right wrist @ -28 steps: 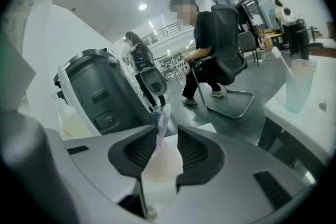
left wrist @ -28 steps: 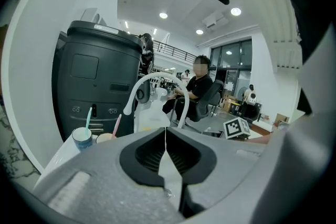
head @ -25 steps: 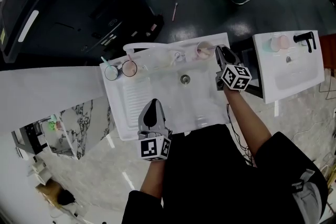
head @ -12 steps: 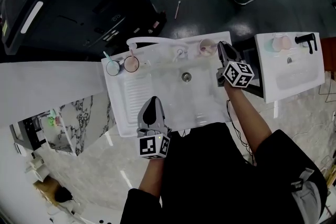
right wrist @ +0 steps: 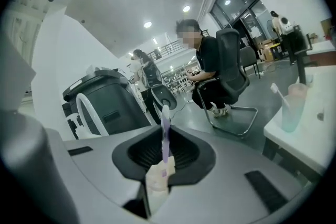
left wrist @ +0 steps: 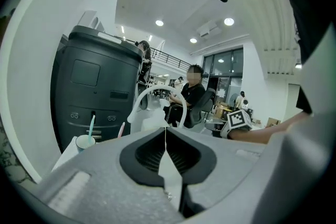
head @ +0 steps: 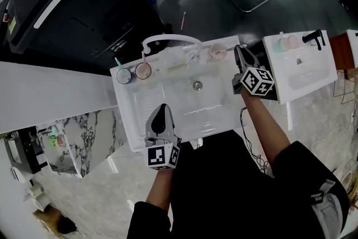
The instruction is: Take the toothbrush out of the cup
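Observation:
A purple-and-white toothbrush (right wrist: 166, 115) stands upright between the jaws of my right gripper (right wrist: 165, 136), which is shut on it. The jaws have just been closing on its handle. In the head view my right gripper (head: 239, 49) hovers at the back right corner of the white sink unit (head: 168, 115), just right of the pink cup (head: 217, 52). The brush is too small to make out there. My left gripper (head: 163, 108) hangs over the sink's front edge, shut and empty, with its jaws (left wrist: 166, 131) meeting.
At the sink's back left stand a pale cup (head: 123, 76) with a teal brush and a pink cup (head: 143, 70) with a pink brush. A white faucet (head: 168, 39) arches behind. A second sink unit (head: 302, 73) is on the right, a black machine (head: 67, 3) behind.
My right gripper has lifted up and away from the pink cup with the toothbrush clamped in it. The left gripper has shifted only slightly.

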`<state>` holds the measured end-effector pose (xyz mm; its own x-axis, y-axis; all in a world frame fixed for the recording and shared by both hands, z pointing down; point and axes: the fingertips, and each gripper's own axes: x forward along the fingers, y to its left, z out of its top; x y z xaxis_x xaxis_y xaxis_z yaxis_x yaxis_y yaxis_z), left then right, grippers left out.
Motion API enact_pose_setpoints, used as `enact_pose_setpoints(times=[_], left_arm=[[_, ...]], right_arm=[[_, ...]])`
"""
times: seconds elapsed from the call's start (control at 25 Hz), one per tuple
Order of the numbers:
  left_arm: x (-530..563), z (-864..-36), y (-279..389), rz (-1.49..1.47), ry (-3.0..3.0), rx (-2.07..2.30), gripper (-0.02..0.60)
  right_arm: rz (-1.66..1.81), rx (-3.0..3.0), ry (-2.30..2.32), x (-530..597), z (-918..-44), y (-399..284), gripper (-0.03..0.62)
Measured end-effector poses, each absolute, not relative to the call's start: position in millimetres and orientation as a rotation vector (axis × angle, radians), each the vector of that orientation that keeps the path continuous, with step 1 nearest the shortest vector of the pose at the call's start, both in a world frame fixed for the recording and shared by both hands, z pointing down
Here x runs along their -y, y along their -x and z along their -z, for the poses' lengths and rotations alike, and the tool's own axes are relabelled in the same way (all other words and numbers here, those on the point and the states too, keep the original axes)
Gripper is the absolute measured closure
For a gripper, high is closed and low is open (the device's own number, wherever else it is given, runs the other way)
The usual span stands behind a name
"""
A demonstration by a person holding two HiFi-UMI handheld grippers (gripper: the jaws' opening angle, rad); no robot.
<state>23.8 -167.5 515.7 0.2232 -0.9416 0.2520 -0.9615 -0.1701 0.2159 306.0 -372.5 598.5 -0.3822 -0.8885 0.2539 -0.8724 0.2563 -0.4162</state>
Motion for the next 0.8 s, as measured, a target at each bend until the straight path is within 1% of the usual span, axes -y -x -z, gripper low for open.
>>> enact_pose_setpoints(times=[0.32, 0.48, 0.8], left_arm=[[123.5, -487.9, 19.7, 0.012, -2.248, 1.731, 0.561], [94.9, -480.1, 50.7, 0.048, -2.265, 1.724, 0.561], [48.7, -469.1, 108.7, 0.162, -2.263, 1.705, 0.561]], right_arm=[[0.674, -2.41, 1.776, 316.0, -542.4, -283.8, 0.548], [0.602, -2.435, 1.783, 281.4, -524.9, -257.0, 0.548], [0.571, -2.491, 1.743, 218.2, -510.7, -185.8, 0.548]])
